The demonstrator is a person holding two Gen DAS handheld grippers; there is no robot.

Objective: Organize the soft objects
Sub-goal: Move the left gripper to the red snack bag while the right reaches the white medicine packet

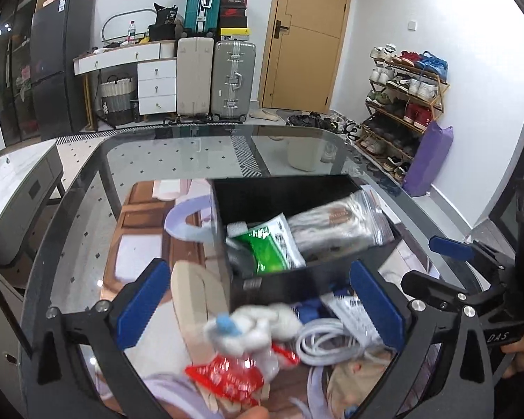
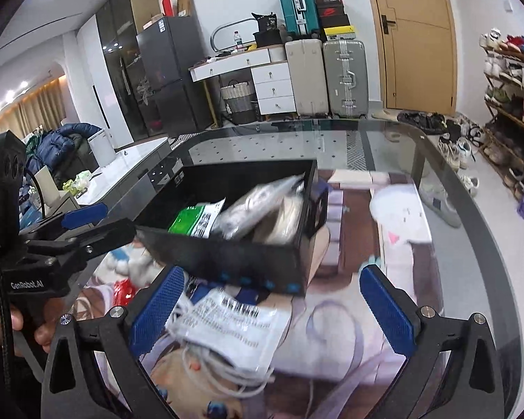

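The black storage box (image 1: 297,244) sits on the glass table (image 1: 157,160) at twelve o'clock from both grippers, already holding a green-and-white packet (image 1: 272,244) and a clear zip bag of cable (image 1: 339,223).

Still outside it, in the left wrist view, a small white plush toy (image 1: 258,328) in a crinkly wrapper with red print (image 1: 227,380) lies between the fingers of the left gripper (image 1: 258,309), which are spread wide and touch nothing. At about three o'clock from the toy lies a coiled white cable (image 1: 328,345).

The right gripper (image 2: 272,307) is likewise spread and empty over a flat labelled pouch (image 2: 234,331).

The toy should be light and squashy, its wrapper slippery, so a pinch across the plush body seems safer than on the film. Its long axis appears to run from seven to one o'clock, though blur makes this uncertain. The pouch looks limp and thin; its long side runs roughly ten to four, best gripped across a short edge.
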